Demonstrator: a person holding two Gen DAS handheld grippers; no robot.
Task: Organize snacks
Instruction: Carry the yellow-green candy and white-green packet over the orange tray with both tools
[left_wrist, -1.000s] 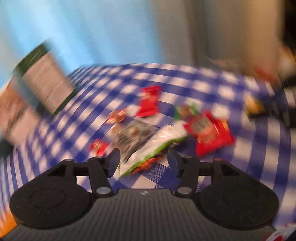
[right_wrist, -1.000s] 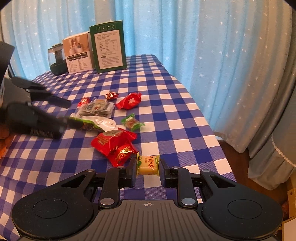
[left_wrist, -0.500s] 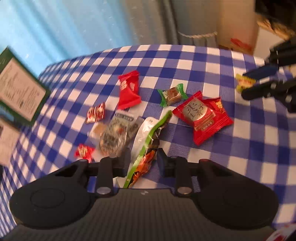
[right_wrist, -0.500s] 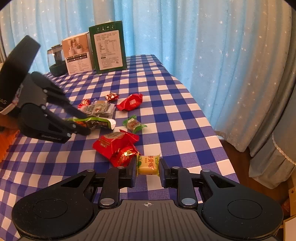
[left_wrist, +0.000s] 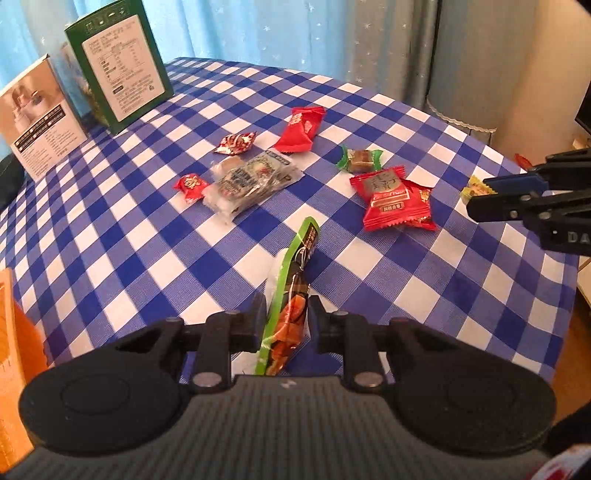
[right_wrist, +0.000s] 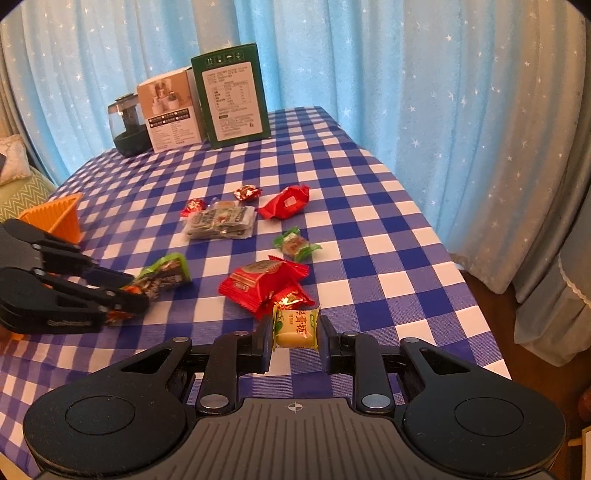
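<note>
My left gripper is shut on a long green-edged snack packet, held on edge above the blue checked tablecloth; the packet also shows in the right wrist view. My right gripper is shut on a small yellow candy, which also shows in the left wrist view. On the cloth lie a red packet pair, a green-wrapped candy, a clear bag of snacks, a red pouch and two small red candies.
A green box, a white box and a dark jar stand at the table's far end. An orange basket sits at the left edge. Curtains hang behind and right of the table.
My left gripper has closed on the green-edged packet, lifted it off the pile and drawn it back to the left. My right gripper still holds the yellow candy in place.
</note>
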